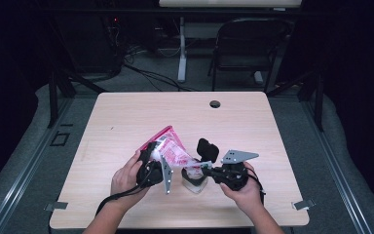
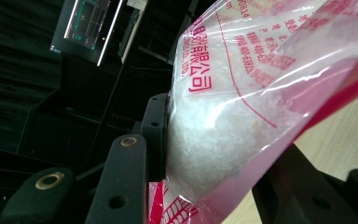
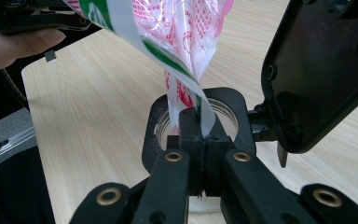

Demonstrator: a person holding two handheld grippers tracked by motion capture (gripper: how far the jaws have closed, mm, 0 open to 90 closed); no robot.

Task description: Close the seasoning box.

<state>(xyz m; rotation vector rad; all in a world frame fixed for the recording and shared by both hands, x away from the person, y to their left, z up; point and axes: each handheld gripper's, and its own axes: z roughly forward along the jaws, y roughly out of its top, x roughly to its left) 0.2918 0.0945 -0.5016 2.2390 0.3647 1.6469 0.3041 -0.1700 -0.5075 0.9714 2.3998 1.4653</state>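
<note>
A clear bag with pink print (image 1: pixel 174 150), holding white grains (image 2: pixel 223 126), hangs tilted above the table. My left gripper (image 1: pixel 157 152) is shut on its upper part, with a black finger (image 2: pixel 154 126) pressed into the bulging side. My right gripper (image 3: pixel 198 128) is shut on the bag's lower edge (image 3: pixel 186 88), right over the mouth of a small clear jar (image 3: pixel 226 114). The jar (image 1: pixel 195 181) stands on the table between my hands. Its black flip lid (image 3: pixel 321 70) stands open, upright (image 1: pixel 207 149).
The light wooden table (image 1: pixel 126 112) has a round cable hole (image 1: pixel 215 104) near its far edge. A dark chair (image 1: pixel 248 44) and a desk leg stand beyond it. The person's left hand (image 3: pixel 14 44) is near the table's left edge.
</note>
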